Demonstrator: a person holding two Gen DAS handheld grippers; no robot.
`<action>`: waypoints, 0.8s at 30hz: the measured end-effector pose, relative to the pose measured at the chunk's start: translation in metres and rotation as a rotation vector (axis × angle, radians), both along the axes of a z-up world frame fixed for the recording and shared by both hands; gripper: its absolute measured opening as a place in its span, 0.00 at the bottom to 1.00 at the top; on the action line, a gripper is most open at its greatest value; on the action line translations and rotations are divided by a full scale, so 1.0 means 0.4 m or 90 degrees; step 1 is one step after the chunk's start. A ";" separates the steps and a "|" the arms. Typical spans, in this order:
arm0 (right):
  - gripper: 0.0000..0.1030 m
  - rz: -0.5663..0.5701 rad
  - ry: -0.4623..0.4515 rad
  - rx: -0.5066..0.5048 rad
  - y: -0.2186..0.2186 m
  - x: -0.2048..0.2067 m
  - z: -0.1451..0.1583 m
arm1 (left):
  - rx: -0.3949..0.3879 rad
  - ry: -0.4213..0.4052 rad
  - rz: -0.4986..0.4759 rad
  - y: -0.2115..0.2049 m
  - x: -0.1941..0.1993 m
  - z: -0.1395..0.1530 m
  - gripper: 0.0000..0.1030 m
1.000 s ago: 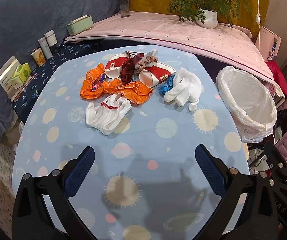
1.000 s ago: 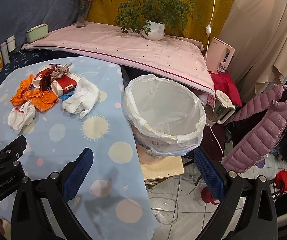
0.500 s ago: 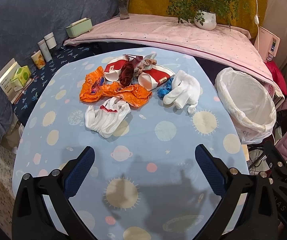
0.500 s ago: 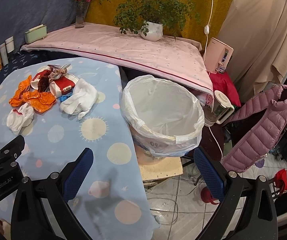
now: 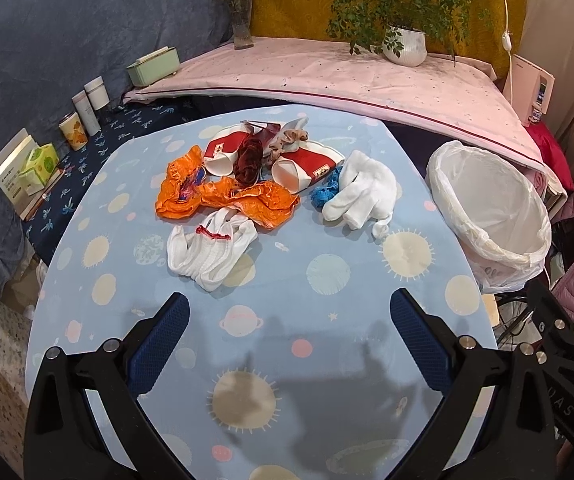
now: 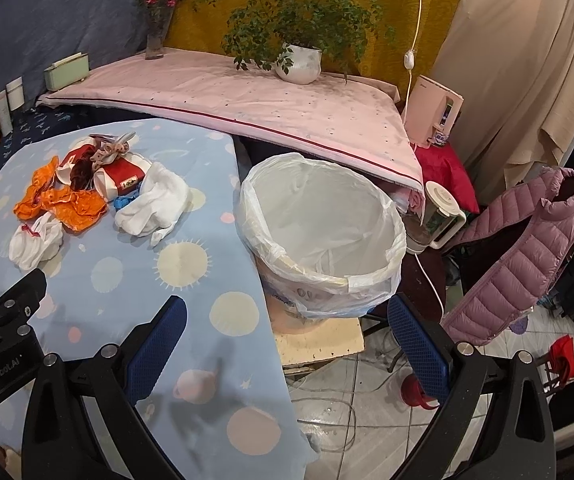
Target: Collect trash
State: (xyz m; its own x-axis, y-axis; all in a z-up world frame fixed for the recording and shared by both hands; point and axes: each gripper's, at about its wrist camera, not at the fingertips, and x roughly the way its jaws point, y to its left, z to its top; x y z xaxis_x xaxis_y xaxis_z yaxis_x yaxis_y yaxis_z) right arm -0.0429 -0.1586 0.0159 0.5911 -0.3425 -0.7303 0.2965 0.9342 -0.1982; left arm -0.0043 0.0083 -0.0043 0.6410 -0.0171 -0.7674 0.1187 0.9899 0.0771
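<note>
table [image 5: 327, 360]: covered in a light blue cloth printed with suns and planets.
trash heap, far half of the table:
- crumpled orange plastic wrapper [image 5: 223, 198], at the left and centre of the heap.
- two red-and-white paper cups [image 5: 307, 164] lying on their sides, with a dark red crumpled scrap [image 5: 249, 158] between them and a beige ribbon-like scrap [image 5: 287, 140] on top.
- small blue crumpled scrap [image 5: 325, 192], touching the right cup.
- white knitted glove with red trim [image 5: 211, 252], nearest the grippers.
- white cloth glove [image 5: 363, 190], at the right end of the heap.
bin: round bucket lined with a white plastic bag [image 6: 323, 232], standing just beside the table's right edge, on a lower board, with nothing visible inside.
left gripper [image 5: 289, 344]: blue-padded fingers wide apart, holding nothing, above the bare near part of the table.
right gripper [image 6: 287, 344]: fingers wide apart, holding nothing, over the table's right edge, near the bin.
</note>
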 end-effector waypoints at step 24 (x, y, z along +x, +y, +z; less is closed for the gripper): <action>0.93 -0.029 -0.050 0.029 -0.015 0.088 -0.009 | -0.025 0.006 0.011 0.076 0.122 -0.060 0.93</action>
State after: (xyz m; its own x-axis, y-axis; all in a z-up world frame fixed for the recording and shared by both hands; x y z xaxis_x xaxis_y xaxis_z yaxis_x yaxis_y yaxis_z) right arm -0.0078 -0.1645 0.0124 0.6312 -0.3378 -0.6982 0.3523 0.9268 -0.1299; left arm 0.0444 0.0386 -0.0283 0.6341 -0.0370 -0.7724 0.1022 0.9941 0.0363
